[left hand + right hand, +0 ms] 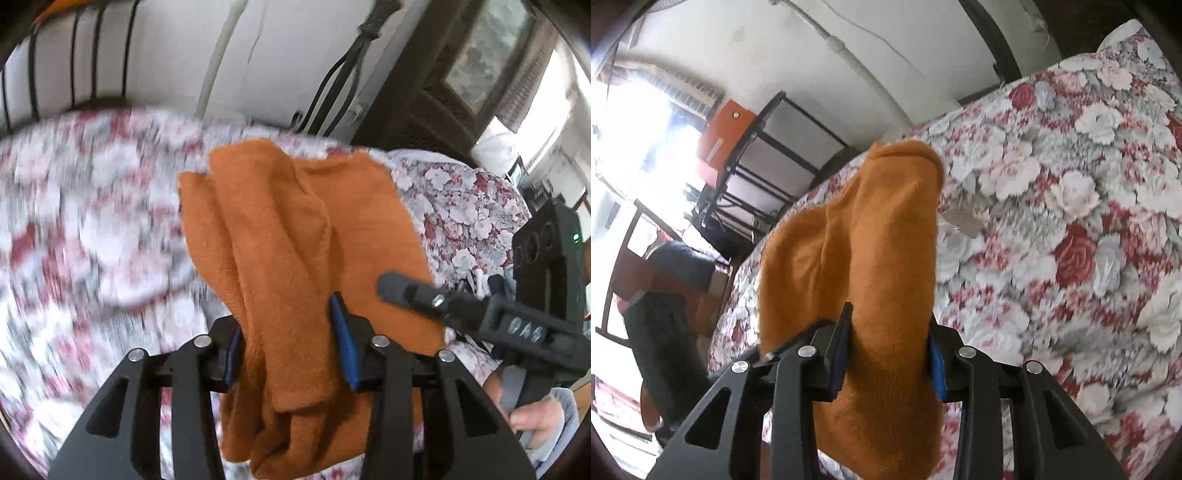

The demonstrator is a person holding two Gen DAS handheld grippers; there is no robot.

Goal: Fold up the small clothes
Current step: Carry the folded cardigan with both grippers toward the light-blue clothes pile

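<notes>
An orange knit garment hangs bunched over the floral bedspread. My left gripper is shut on a fold of it between the blue pads. My right gripper is shut on another part of the same orange garment, which stands up in a thick roll between its fingers. The right gripper also shows at the right of the left wrist view, against the garment's right edge, with a hand on its handle.
The floral bedspread covers the bed under both grippers. A white wall with cables lies beyond the bed. A black metal rack with an orange box stands past the bed's edge, near a bright window.
</notes>
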